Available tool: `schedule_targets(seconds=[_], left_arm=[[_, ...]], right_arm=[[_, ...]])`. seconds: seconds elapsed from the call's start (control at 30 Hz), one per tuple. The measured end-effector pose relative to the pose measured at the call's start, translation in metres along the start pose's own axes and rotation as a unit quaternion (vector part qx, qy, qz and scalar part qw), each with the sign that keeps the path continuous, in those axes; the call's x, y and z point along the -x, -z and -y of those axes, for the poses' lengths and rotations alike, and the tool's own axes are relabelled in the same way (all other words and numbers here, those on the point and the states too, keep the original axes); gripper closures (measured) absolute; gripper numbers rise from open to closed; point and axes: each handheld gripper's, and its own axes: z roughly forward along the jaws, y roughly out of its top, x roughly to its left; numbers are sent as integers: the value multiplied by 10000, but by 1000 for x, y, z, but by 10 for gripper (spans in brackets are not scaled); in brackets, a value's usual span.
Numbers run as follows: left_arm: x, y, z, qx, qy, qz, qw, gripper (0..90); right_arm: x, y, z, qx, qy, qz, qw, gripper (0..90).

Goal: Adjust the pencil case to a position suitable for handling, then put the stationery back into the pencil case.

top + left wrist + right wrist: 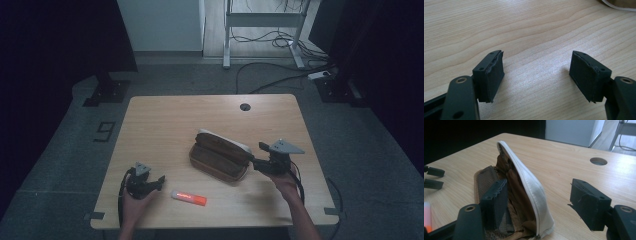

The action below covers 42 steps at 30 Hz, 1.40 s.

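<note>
On the pale wooden table point(165, 120), both tongs gape empty beside the open pouch point(220, 155).

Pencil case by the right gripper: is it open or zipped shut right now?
Open. The pencil case gapes, its white-edged flap raised and the brown lining showing, with the right gripper open around that flap's end.

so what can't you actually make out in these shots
- Inside of the open pouch: right gripper view, its raised white flap and a black jaw hide the bottom.
- Label on the orange marker: high view, too small and dim; cut by the edge in the right gripper view.
- Pouch in the left gripper view: cut off at the top edge.
</note>
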Motion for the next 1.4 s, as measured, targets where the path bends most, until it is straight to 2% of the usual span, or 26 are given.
schedule_targets(seconds=[0.1,0.27,0.47,0.6,0.8,1.13,1.4], left_arm=[[0,0,0,-1,-1,0,10000,271],[0,0,0,-2,-2,0,10000,271],[0,0,0,0,-6,6,10000,273],[0,0,0,0,-7,7,10000,273],[0,0,0,-1,-7,6,10000,273],[0,0,0,0,-8,6,10000,273],[0,0,0,0,-9,6,10000,274]], right_arm=[[-3,5,0,12,41,-9,10000,294],[-13,11,3,-4,89,-162,9998,294],[-23,13,4,-22,138,-209,9997,292],[-30,11,5,-38,145,-283,9995,289],[-42,4,7,-78,178,-517,9985,289],[-66,-12,12,-243,262,-944,9949,292],[-79,-22,15,-327,326,-1099,9929,294]])
